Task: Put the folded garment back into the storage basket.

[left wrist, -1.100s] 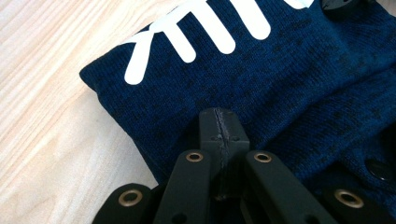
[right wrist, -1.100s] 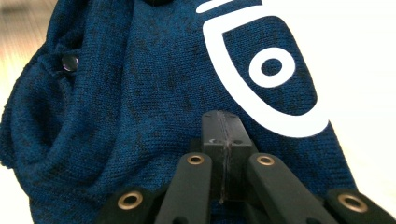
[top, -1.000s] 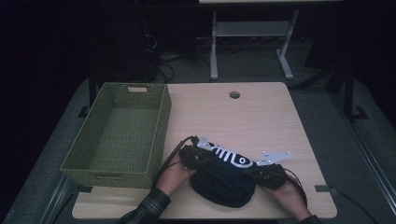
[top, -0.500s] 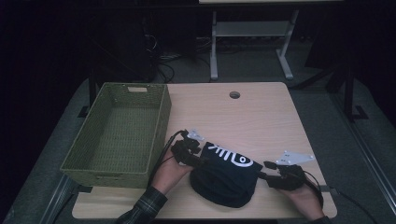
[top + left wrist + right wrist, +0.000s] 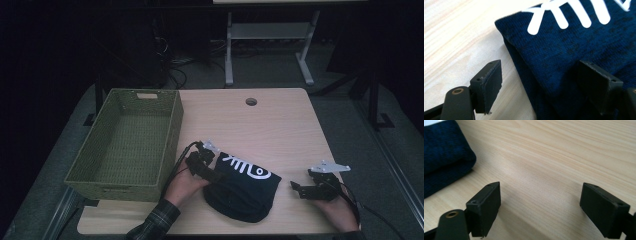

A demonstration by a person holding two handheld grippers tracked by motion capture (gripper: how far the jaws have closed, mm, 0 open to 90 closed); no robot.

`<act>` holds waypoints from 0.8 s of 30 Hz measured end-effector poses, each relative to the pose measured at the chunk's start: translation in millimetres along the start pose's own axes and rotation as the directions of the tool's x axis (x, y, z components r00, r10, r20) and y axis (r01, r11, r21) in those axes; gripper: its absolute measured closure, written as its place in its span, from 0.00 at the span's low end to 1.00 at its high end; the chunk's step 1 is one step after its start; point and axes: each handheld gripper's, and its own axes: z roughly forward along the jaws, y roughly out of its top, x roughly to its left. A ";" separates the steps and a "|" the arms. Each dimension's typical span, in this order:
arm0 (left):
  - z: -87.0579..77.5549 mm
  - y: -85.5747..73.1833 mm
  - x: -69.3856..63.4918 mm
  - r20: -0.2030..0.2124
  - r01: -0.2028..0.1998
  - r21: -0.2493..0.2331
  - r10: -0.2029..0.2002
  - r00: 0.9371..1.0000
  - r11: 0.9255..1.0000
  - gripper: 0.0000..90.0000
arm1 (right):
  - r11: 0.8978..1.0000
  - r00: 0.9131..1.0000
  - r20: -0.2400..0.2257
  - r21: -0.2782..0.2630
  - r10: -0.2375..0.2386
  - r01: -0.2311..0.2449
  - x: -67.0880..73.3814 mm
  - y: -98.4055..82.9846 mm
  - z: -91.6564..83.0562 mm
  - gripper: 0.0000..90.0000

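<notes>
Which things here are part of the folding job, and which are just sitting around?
Probably part of the job:
- folded dark blue garment with a white print
- left gripper, open at the garment's edge
- right gripper, open over bare table
- green woven basket, empty, possibly where the garment goes

Just lying about:
- cable hole in the table
- cables on the floor

One green woven basket [image 5: 125,137] stands on one wooden table [image 5: 280,125]. Beside the basket lies one folded navy garment [image 5: 245,190] with a white print. Two grippers, left [image 5: 216,176] and right [image 5: 296,189], flank the garment.
</notes>
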 end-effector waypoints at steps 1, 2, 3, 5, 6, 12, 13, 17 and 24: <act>1.3 -0.6 0.4 0.005 0.003 0.002 -0.003 1.000 1.000 0.22 | 1.000 1.000 0.002 -0.004 -0.005 0.005 0.0 -0.4 0.5 0.17; 2.3 -1.2 1.0 0.007 0.002 0.001 -0.002 1.000 1.000 0.22 | 1.000 1.000 0.001 -0.012 -0.005 0.005 -0.4 -1.0 1.1 0.16; 3.4 -1.6 1.8 0.005 -0.001 0.006 0.001 1.000 1.000 0.22 | 1.000 1.000 0.001 -0.014 -0.007 0.007 -0.8 -1.3 1.3 0.16; 3.9 -1.8 2.0 0.008 -0.002 0.008 0.001 1.000 1.000 0.22 | 1.000 1.000 0.001 -0.014 -0.007 0.007 -0.8 -1.2 1.5 0.16; 4.8 -2.2 2.1 0.008 -0.002 0.008 0.002 1.000 1.000 0.22 | 1.000 1.000 0.001 -0.014 -0.007 0.007 -0.8 -1.2 1.5 0.16; 10.0 -3.7 3.3 0.026 0.011 0.021 -0.012 1.000 1.000 0.22 | 1.000 1.000 0.002 -0.015 -0.006 0.006 -0.8 -0.9 1.8 0.16; 10.6 -4.0 3.7 0.030 0.015 0.025 -0.015 0.999 1.000 0.22 | 1.000 1.000 0.002 -0.014 -0.005 0.005 -0.8 -0.9 1.9 0.15; 12.6 -4.8 2.5 0.043 0.034 0.025 -0.035 0.998 0.999 0.25 | 1.000 1.000 0.003 -0.012 -0.008 0.008 -1.2 -0.5 2.1 0.16; 11.2 -1.3 -0.2 0.114 0.024 0.058 -0.031 0.993 0.998 0.57 | 1.000 1.000 0.004 -0.012 -0.010 0.010 -1.4 -0.4 2.3 0.16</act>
